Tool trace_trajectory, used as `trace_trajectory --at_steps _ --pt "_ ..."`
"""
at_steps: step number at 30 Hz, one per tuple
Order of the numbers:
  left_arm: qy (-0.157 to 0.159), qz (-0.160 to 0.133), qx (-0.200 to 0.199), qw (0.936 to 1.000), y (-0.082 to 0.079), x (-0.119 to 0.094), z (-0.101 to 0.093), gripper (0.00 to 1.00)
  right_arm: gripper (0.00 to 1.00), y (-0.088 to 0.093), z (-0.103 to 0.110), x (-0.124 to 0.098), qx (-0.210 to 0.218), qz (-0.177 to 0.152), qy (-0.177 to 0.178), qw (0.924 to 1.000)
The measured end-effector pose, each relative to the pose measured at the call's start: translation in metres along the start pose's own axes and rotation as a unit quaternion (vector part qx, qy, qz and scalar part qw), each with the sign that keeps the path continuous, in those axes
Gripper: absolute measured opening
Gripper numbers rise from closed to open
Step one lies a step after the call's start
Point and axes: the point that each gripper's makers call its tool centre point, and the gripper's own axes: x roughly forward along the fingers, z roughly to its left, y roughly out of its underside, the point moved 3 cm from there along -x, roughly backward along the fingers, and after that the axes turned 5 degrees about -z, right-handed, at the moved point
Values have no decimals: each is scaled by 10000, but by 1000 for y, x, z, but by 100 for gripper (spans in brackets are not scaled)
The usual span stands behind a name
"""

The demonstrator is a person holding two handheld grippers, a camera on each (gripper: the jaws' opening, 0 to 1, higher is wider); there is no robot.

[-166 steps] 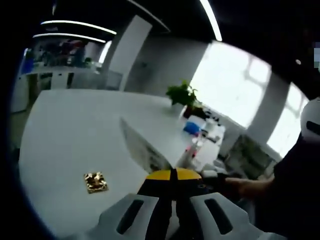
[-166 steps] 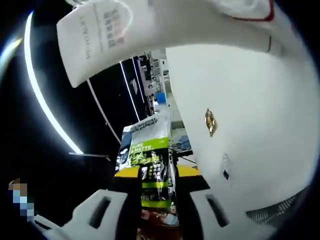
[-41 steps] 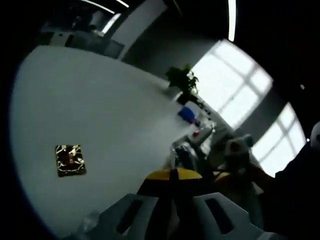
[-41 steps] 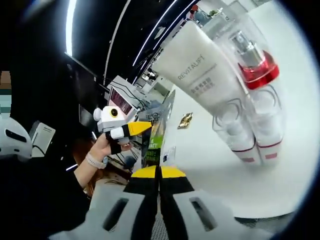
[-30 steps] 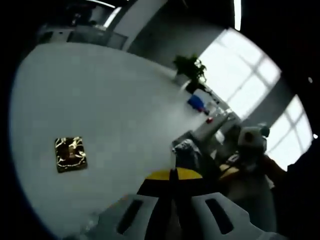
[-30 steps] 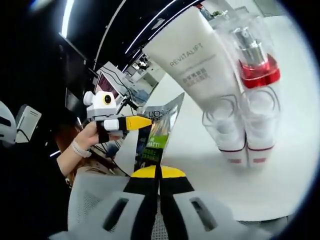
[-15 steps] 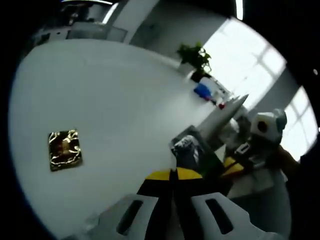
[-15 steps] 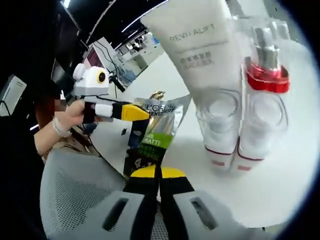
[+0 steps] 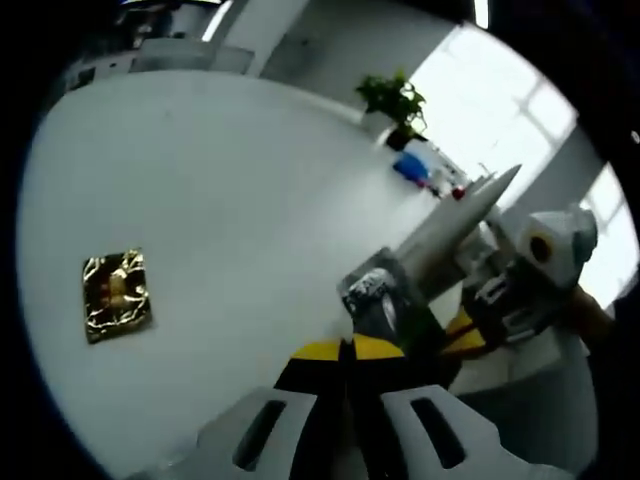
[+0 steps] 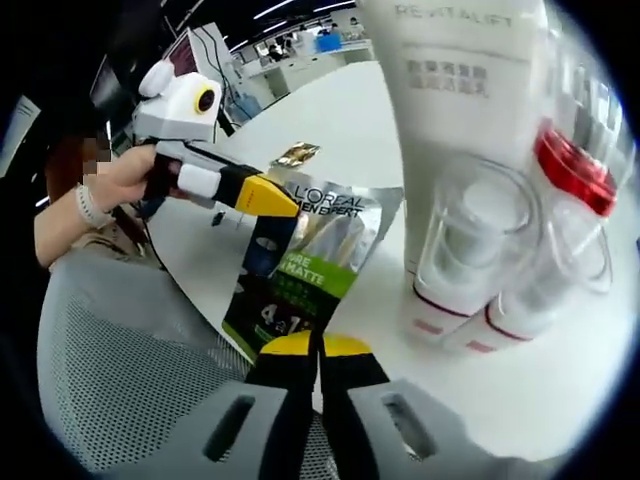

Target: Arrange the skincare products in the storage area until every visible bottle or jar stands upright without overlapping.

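You are gripping a silver and green L'Oréal sachet (image 10: 305,268) with both grippers. Your right gripper (image 10: 320,352) is pinching its lower edge with fingers closed, and your left gripper (image 10: 262,197) is clamping its upper left corner, fingers likewise closed on it. In the left gripper view, your left gripper (image 9: 347,350) is holding the sachet (image 9: 400,300) edge-on above the white worktop (image 9: 230,200), where a gold foil packet (image 9: 115,295) is lying. Beside the sachet, a white Revitalift tube (image 10: 470,120) and two clear red-banded bottles (image 10: 520,260) are standing upright, touching.
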Motion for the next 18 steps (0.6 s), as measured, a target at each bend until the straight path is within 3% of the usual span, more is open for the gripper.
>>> trace_trajectory --at_steps 9,13,18 --pt "-185 44 48 9998 1 3 8 0 5 11 -11 -3 -70 301 346 9989" --pt "-221 30 8 9998 0 4 13 0 3 7 -8 -8 -75 225 379 9990" --pt "-219 22 -30 9998 0 8 12 0 10 3 6 0 -339 144 291 9989"
